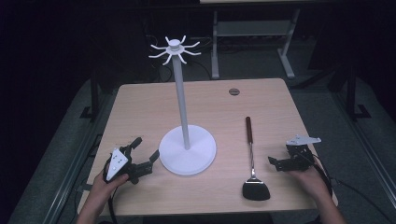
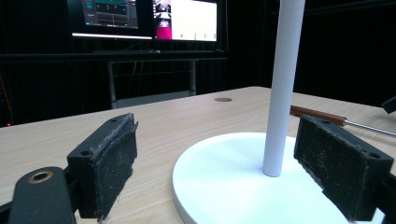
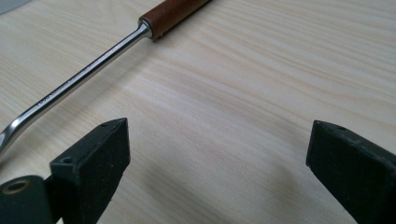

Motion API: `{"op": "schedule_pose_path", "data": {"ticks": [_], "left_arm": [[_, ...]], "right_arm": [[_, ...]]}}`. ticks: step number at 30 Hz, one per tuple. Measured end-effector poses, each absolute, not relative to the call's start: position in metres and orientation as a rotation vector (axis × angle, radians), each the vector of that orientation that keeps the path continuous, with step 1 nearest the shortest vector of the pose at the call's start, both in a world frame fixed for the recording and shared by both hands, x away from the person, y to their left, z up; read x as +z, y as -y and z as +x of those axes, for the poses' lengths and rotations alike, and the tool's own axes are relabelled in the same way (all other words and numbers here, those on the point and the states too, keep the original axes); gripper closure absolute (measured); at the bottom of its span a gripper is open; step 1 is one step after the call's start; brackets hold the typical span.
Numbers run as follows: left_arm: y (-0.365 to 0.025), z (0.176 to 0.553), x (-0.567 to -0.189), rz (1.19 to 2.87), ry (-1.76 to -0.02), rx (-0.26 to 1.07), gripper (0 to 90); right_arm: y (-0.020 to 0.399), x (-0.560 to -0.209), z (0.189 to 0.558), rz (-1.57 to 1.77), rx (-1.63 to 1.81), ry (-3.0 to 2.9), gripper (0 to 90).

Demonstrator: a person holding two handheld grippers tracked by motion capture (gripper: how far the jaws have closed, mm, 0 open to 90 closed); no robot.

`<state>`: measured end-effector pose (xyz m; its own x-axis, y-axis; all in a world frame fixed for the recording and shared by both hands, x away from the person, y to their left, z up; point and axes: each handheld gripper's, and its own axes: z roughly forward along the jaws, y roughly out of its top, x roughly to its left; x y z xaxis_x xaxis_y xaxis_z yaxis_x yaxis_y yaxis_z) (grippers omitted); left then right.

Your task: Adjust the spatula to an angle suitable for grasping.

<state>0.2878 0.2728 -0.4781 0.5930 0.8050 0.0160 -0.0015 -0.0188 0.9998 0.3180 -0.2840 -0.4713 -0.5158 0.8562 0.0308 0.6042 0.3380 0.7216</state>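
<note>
On the desk we see a white stand with hooked arms at its top, upright near the middle. A spatula with a brown handle and black blade lies flat to its right. Our left claw sits just beside the stand's round base, jaws apart and holding nothing. Our right claw rests near the spatula's right side, jaws spread wide over bare wood.
</note>
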Motion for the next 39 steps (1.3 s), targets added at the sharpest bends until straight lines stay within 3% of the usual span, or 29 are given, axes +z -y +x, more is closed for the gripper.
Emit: {"op": "schedule_pose_path", "data": {"ticks": [15,33,36,39], "left_arm": [[-0.273,0.288,-0.478,1.458,-0.734,0.744,12.6],[-0.273,0.288,-0.478,1.454,-0.729,0.740,12.6],[-0.273,0.288,-0.478,1.453,-0.729,0.738,12.6],[-0.273,0.288,-0.478,1.451,-0.729,0.738,12.6]], "right_arm": [[0.274,-0.456,0.347,1.274,1.002,-2.259,20.2],[0.260,-0.445,0.382,1.256,1.086,-2.216,61.4],[0.254,-0.442,0.389,1.251,1.098,-2.215,72.0],[0.251,-0.441,0.392,1.243,1.105,-2.213,76.0]]}}
